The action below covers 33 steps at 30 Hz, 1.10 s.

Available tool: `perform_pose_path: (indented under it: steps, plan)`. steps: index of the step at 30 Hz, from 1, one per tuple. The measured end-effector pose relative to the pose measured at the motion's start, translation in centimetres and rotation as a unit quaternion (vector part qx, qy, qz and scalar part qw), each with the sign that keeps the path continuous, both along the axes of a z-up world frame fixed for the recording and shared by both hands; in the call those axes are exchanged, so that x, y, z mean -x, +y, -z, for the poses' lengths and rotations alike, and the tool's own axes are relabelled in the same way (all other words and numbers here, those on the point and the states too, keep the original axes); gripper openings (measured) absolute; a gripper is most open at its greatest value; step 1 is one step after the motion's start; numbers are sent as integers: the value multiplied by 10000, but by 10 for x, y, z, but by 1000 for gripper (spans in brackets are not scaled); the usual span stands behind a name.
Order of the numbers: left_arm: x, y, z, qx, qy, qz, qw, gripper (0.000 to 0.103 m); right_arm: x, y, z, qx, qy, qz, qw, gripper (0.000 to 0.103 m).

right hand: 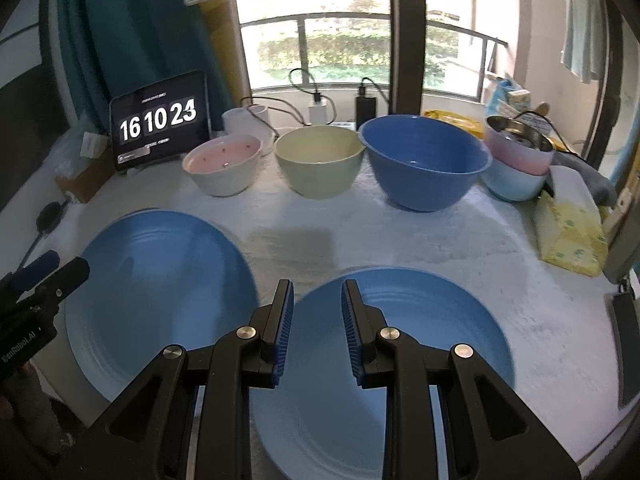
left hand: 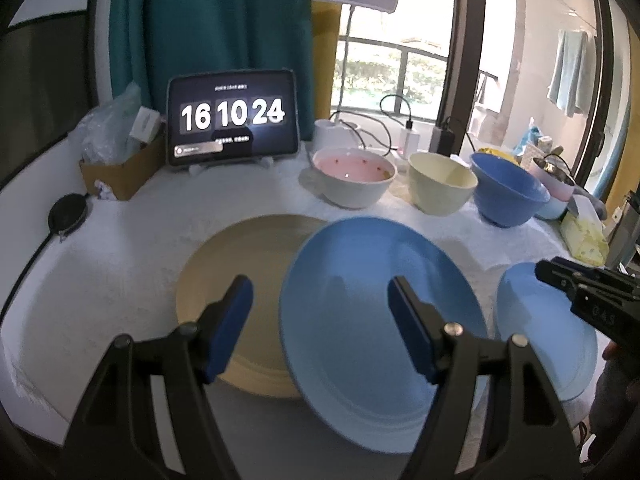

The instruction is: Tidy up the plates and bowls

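Through my left wrist camera, my left gripper (left hand: 320, 304) stands wide open with nothing between its blue pads. Just beyond and below the fingers a large blue plate (left hand: 372, 320) lies overlapping the right edge of a tan plate (left hand: 236, 272); whether it rests on that plate or is only tilted against it I cannot tell. To the right of my fingers sits a second blue plate (left hand: 536, 332), with the tip of my right gripper (left hand: 560, 276) over it. Further ahead stand a pink-lined bowl (left hand: 352, 178), a cream bowl (left hand: 440, 182) and a deep blue bowl (left hand: 506, 188), side by side, each apart from the next.

Through my right wrist camera, my right gripper (right hand: 318, 308) is partly open, a narrow gap between the pads and nothing pinched; the second blue plate (right hand: 440, 320) lies directly under them. Left of my fingers is the large blue plate (right hand: 160, 280), with my left gripper (right hand: 48, 268) at its near edge.

I judge the job barely begun: the plates are not in one neat stack, and the three bowls are not nested.

The table (right hand: 360, 232) is white and textured. At its back stand a tablet (right hand: 160, 120) showing a clock, chargers, a stack of pastel bowls (right hand: 516, 160) and a yellow tissue pack (right hand: 572, 236), before a window and teal curtain (left hand: 224, 40).
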<state>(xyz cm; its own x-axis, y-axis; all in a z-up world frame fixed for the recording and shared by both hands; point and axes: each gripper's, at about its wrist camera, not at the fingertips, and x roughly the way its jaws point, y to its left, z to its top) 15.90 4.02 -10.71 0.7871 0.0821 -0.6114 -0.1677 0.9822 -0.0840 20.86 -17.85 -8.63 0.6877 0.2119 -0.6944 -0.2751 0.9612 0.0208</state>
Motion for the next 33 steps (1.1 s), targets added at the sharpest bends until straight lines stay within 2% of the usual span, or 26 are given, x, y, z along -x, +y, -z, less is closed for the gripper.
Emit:
perform_pose_path:
  steps: [8,10,12,20,33]
  plan:
    - [-7,7,13,85,159,41,9998,71,-10,26,13,36,204,-250,9995,26]
    - [-10,9,17,134,219,49,9997,68,-13,30,16,44,265,-295,9992,26]
    - [-13,12,21,185,305,34,9994,60,-16,35,20,59,328,-335,9989,26]
    - [-21,20,34,227,527,22,9983,48,-26,50,32,140,541,-451,9974,26]
    - [-25,30,46,391,597,-25,9974,40,-36,63,44,304,753,-519,9953,26]
